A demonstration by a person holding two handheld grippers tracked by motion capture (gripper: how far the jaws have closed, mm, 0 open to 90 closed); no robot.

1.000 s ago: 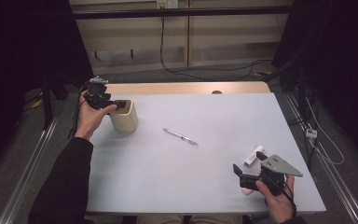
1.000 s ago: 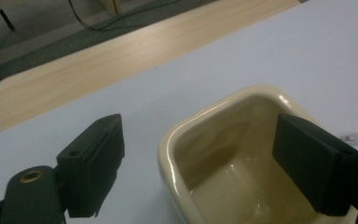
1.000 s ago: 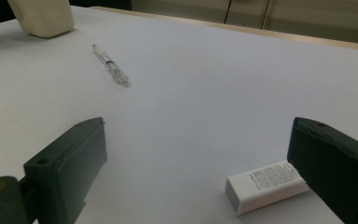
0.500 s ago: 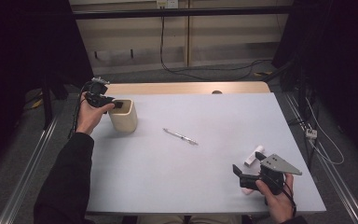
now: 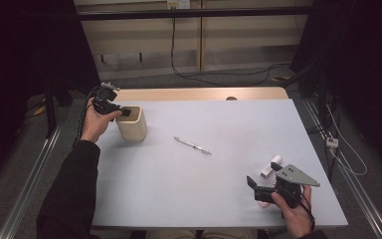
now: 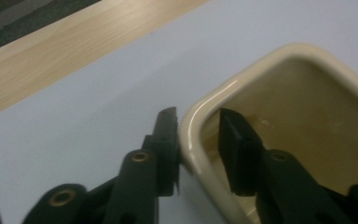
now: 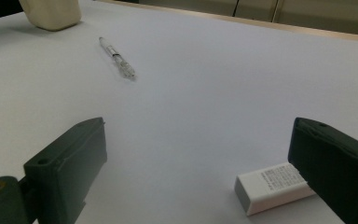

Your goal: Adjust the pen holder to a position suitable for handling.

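Cup (image 5: pixel 132 123) sits at about ten o'clock on the table (image 5: pixel 179 199), cream, upright, with its near-left rim caught between the jaws of the left gripper (image 5: pixel 124 112). The left gripper view shows one pad (image 6: pixel 167 149) pressed on the outer wall and the other pad (image 6: pixel 235 154) inside the cup (image 6: pixel 279 121), with a sliver of gap at the inner wall; the jaws have just been closing on that rim. The grip takes only a thin, glossy, rounded corner, so I judge that the cup could pivot or slip out if lifted quickly, or tip if the hand pulls sideways before the inner pad seats.

Toward the centre lies the pen (image 5: pixel 192 145), slightly past twelve o'clock from the person, well apart from the cup. A dragged cup could sweep it off line or set it rolling.

At about four o'clock the right gripper (image 5: pixel 259 189) hovers with jaws wide and nothing between them. The eraser (image 7: pixel 272 185) lies just beside its right jaw; a careless swing could knock the eraser toward the table edge.
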